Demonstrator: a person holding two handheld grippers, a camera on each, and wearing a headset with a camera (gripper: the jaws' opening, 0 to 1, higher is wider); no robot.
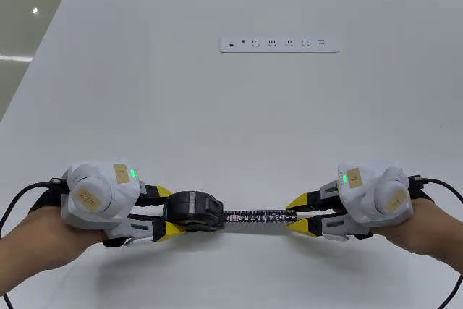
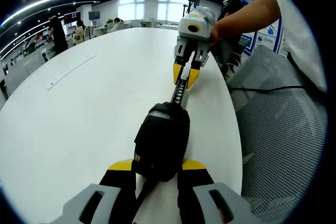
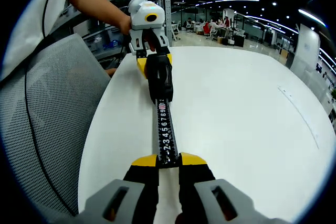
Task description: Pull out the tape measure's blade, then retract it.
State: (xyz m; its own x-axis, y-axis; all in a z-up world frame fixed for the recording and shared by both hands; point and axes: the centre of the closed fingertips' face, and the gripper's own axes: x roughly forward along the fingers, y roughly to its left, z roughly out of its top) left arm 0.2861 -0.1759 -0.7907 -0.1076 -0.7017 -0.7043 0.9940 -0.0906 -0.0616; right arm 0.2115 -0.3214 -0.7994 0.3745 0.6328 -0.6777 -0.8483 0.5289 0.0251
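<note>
A black tape measure case [image 1: 193, 210] hangs just above the white table near its front edge, with my left gripper [image 1: 168, 212] shut on its left side. Seen from the left gripper view, the case [image 2: 162, 141] sits between the yellow-tipped jaws. A short length of black blade [image 1: 259, 216] with white numbers runs right to my right gripper [image 1: 299, 213], which is shut on the blade's end. From the right gripper view the blade [image 3: 165, 134] stretches from its jaws to the case [image 3: 159, 79]. My right gripper [image 2: 186, 74] appears far off in the left gripper view, and my left gripper [image 3: 153, 59] behind the case in the right gripper view.
A white power strip [image 1: 279, 45] lies flat on the white table [image 1: 217, 113] at the back centre. A grey mesh chair [image 2: 286, 124] stands beside the table's near edge. People and desks are far off in the room.
</note>
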